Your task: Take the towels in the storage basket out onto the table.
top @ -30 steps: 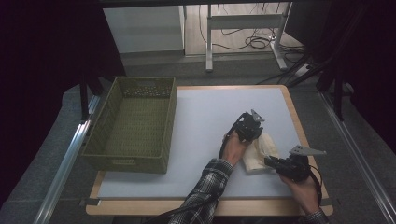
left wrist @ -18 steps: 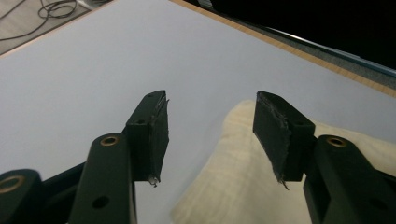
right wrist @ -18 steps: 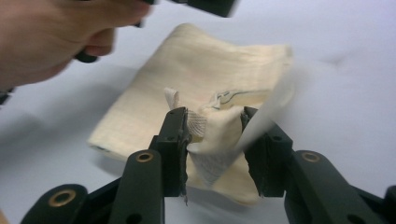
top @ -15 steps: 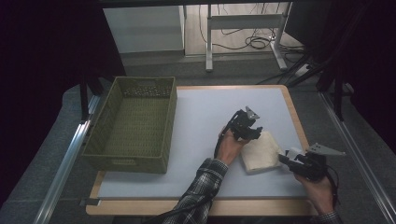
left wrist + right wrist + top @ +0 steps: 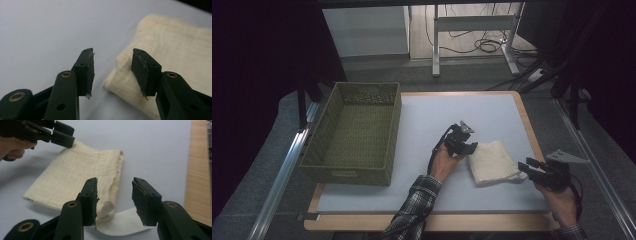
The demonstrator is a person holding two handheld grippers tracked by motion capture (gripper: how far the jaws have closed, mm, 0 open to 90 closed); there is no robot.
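Folded cream cloth lies between both tools on the table: left tool spread at its near-left corner, right tool spread beside its loose right flap.

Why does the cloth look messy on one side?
The cloth is folded fairly neatly, but at the corner nearest the right tool a thin white flap pokes out from under it and lies flat on the table, and the edge there is rumpled. Both tools are open, holding nothing.
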